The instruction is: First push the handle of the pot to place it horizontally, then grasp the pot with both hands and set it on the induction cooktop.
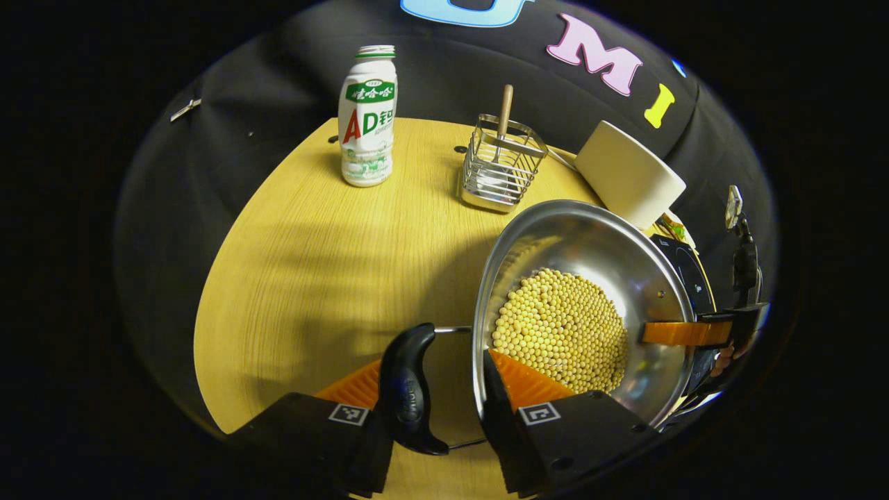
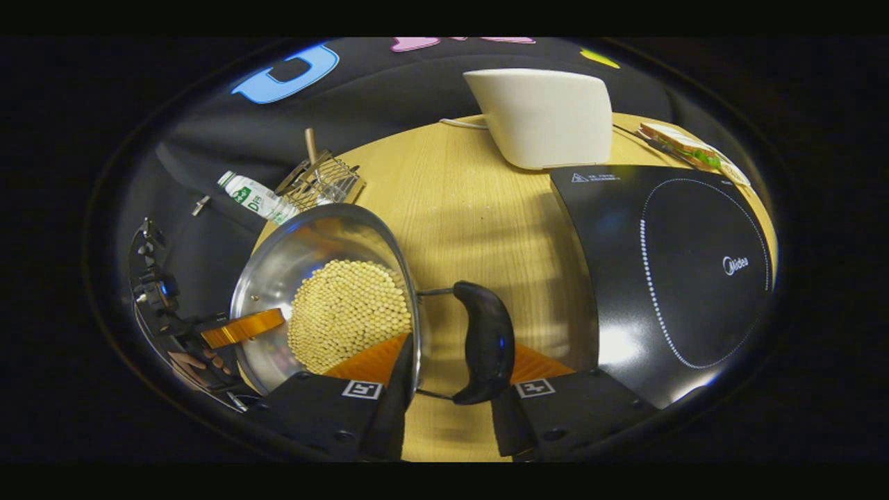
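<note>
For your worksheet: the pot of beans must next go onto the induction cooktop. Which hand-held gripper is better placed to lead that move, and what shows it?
The right hand-held gripper. In the right gripper view the induction cooktop lies just beyond the pot handle it straddles. The left hand-held gripper straddles the opposite handle, farther from the cooktop.

Bare table (image 2: 465, 208) between pot (image 2: 333, 305) and cooktop (image 2: 680, 271); white container (image 2: 542, 114) behind; bottle (image 1: 367, 118), rack (image 1: 500, 167) far back.

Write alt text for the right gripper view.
The right claw straddles the steel pot's rim and black side handle; the pot holds pale beans. A black induction cooktop lies beside it on the wooden table.
</note>
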### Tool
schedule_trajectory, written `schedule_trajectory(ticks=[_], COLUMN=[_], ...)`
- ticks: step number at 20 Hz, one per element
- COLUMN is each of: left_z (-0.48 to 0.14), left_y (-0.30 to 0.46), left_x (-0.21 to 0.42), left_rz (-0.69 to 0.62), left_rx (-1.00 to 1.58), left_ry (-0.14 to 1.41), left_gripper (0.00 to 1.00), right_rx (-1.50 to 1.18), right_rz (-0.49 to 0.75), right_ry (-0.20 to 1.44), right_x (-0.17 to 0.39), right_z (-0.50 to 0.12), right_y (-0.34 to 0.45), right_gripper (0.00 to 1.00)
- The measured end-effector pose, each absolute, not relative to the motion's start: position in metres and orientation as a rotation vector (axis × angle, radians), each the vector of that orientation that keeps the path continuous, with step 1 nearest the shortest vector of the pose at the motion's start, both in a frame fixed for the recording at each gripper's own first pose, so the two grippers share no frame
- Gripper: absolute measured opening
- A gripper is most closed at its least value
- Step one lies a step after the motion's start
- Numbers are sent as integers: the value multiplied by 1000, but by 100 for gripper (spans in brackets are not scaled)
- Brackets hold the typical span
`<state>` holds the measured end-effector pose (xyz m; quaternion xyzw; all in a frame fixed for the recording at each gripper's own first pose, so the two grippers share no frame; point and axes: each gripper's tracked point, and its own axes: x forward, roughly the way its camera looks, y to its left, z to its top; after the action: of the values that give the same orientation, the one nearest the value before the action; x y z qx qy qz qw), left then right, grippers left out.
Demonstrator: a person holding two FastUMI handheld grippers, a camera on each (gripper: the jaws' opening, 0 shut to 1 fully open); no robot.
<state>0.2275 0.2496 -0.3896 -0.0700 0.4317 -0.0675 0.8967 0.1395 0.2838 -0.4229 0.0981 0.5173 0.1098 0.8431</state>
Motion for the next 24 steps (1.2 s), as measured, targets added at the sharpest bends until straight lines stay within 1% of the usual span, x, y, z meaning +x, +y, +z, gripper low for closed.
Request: schedule_trajectory(ticks=[1,2,5,9,13,16,17,24], left_z=[-387,-385,-370,-347,-326,-322,-321,-314], left_y=[248,248,240,210,163,120,106,17], left_x=[224,222,209,191,179,173,171,187], left_rz=[-138,-133,-123,-119,-133,-140,-142,-160], left_rx=[-142,-140,-143,-142,-123,-126,-128,-135], left_ry=[885,872,857,849,825,829,827,834], left_gripper=[65,63,63,63,64,63,64,63], right_rx=[204,197,198,201,213,215,213,230], right_rz=[230,235,251,260,242,232,231,201], right_ry=[1081,1074,1063,1042,1039,1041,1042,1023], right_x=[135,133,127,116,103,97,98,123], right_z=[-419,-416,-402,-375,-353,-343,-340,-326], right_y=[282,280,273,246,199,157,142,60], right_gripper=[54,54,54,54,54,54,54,54])
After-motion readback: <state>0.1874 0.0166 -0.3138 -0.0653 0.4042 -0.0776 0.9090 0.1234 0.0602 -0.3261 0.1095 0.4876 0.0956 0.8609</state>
